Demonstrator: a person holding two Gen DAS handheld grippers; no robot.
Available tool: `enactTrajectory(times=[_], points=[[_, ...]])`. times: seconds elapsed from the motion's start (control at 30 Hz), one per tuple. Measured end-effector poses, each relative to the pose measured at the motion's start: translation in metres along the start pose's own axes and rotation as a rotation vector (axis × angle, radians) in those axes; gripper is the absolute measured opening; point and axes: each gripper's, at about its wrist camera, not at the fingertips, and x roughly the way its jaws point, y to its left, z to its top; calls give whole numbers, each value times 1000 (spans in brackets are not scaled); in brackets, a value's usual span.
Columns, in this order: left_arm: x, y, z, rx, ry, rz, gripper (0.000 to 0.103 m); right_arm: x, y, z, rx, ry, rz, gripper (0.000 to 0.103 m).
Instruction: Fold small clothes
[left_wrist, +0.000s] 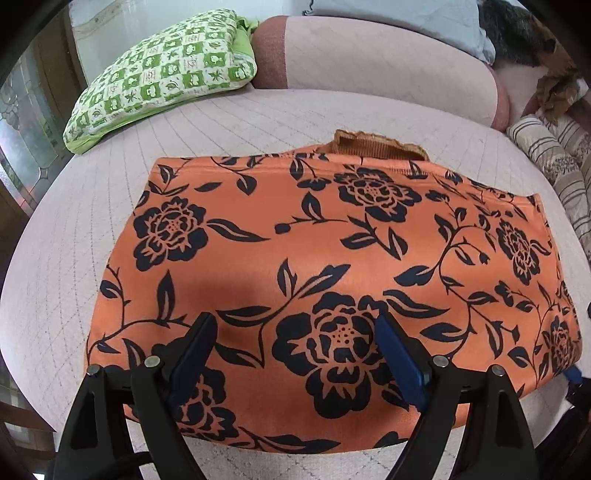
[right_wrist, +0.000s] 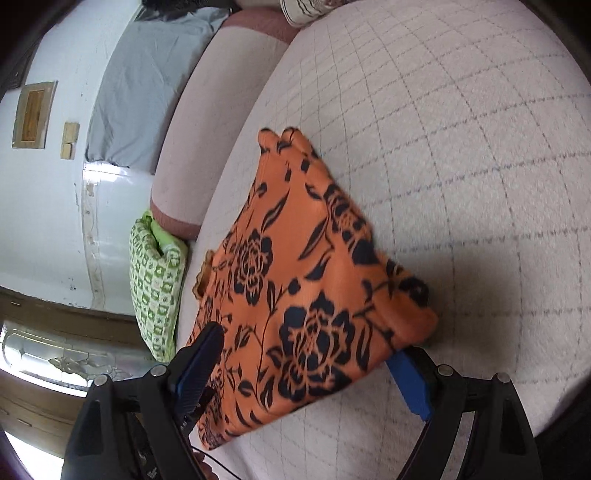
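Orange flowered garment (left_wrist: 332, 258) lying folded on quilted bed (left_wrist: 229, 118). Left gripper (left_wrist: 295, 325) hovering released above near edge; right gripper (right_wrist: 314, 347) also spread wide.

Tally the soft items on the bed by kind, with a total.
Orange floral garment: 1
Green checked pillow: 1
Pink bolster: 1
Striped cushion: 1
Total: 4
Both the left hand-held gripper and the right hand-held gripper are open over the garment.
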Motion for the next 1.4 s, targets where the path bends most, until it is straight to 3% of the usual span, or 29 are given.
enactTrajectory(times=[0.2,0.23,0.4,0.5,0.63,0.8,0.93,1.2,1.33,1.4], points=[[-4,-3,2,-3,-13,-4,87,-6,8,3,-44,-32,-13,87],[-6,-3,2,-11,26,-22,87,-5,8,3,-50,-34,-21,87],[-18,0,-2,-9,-35,-16,87,1,4,4,-52,-32,-29,87],[11,-4,-11,32,47,28,89,2,10,5,-86,-34,-19,86],[1,-3,-7,24,27,16,90,8,11,5,-119,-33,-74,86],[-18,5,-2,0,-26,16,90,5,16,8,-124,-47,-62,86],[15,12,-8,-4,76,23,94,6,25,7,-187,-56,-83,86],[-1,19,-1,-25,46,4,95,15,18,10,-181,-32,-123,80],[15,19,-5,-32,75,2,97,18,18,10,-189,-30,-138,80],[15,18,-5,-29,70,4,97,19,19,11,-197,-26,-148,72]])
